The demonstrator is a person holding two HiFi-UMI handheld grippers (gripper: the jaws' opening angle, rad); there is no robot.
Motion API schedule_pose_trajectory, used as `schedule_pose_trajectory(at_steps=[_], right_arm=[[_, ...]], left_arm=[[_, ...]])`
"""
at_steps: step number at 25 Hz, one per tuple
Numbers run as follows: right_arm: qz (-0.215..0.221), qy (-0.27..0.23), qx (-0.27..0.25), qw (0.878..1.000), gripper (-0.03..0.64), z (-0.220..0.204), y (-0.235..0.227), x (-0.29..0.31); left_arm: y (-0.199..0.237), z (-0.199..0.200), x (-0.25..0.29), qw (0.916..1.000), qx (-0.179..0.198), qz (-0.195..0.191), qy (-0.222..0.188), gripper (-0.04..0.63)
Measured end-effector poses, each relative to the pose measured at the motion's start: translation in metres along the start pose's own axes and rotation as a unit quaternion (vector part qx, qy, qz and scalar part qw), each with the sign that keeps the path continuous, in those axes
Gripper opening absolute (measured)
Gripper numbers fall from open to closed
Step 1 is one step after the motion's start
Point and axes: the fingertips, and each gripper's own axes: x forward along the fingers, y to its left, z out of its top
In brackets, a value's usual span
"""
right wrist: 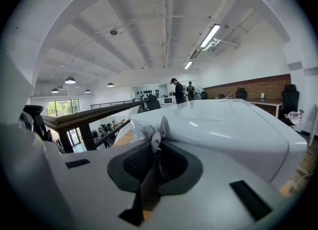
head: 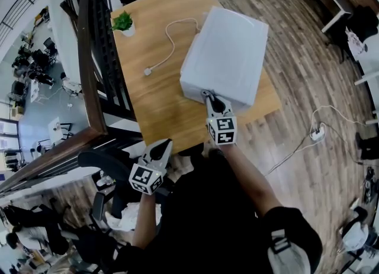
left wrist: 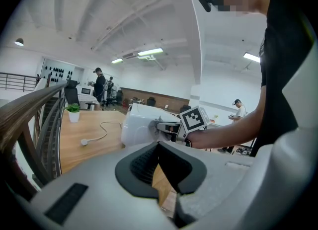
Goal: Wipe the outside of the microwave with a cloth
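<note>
A white microwave (head: 228,48) stands on the wooden table (head: 154,95). My right gripper (head: 208,94) is at its near front edge, shut on a small grey cloth (right wrist: 155,133) that is bunched against the microwave (right wrist: 223,124) casing. The left gripper view shows the same contact from the side: the cloth (left wrist: 154,124) touches the microwave (left wrist: 136,124) corner ahead of the right gripper (left wrist: 164,126). My left gripper (head: 164,144) hangs below the table's near edge, close to the person's body, with its jaws together and nothing between them.
A white cable with a plug (head: 169,42) lies on the table left of the microwave. A small potted plant (head: 123,23) sits at the far left corner. A dark railing (head: 89,60) runs along the table's left side. A power strip (head: 318,132) lies on the floor.
</note>
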Motion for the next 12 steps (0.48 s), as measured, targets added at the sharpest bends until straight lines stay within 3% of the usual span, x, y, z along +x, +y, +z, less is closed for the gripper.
schedule_pose_trajectory(at_steps=[12], right_arm=[[0.016, -0.001, 0.001, 1.0, 0.024, 0.01, 0.027, 0.032]], left_arm=[[0.016, 0.007, -0.004, 0.9999, -0.006, 0.01, -0.005, 0.0]])
